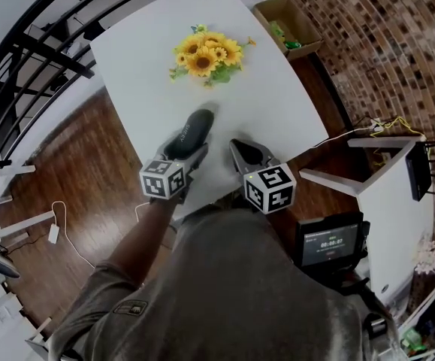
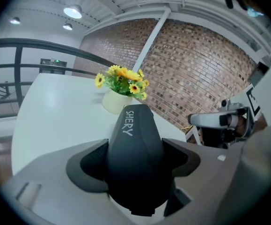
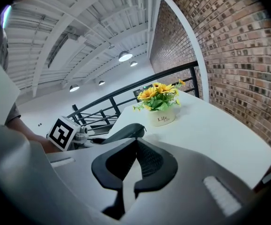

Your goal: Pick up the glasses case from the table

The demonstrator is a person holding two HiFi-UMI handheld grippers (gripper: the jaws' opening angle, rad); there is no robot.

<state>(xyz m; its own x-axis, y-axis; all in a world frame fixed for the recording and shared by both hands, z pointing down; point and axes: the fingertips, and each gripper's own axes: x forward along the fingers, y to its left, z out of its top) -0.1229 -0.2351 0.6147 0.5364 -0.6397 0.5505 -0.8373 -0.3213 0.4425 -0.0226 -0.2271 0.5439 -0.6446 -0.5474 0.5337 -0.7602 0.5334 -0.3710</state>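
Observation:
The black glasses case [image 1: 191, 132] sits lengthwise between the jaws of my left gripper [image 1: 189, 153], whose pads press on both its sides. It is held just above the white table [image 1: 270, 104], near the front edge. In the left gripper view the case [image 2: 137, 144] fills the middle and points toward the flowers. My right gripper [image 1: 237, 146] hovers beside it on the right, jaws together with nothing between them. The right gripper view shows its pads meeting [image 3: 134, 168] and the case [image 3: 123, 132] off to the left.
A pot of yellow sunflowers [image 1: 206, 55] stands mid-table beyond the case. An open cardboard box [image 1: 288, 25] sits on the floor at the far right, a black railing [image 1: 22, 59] runs along the left, and a white stand with a screen [image 1: 330, 243] is at the right.

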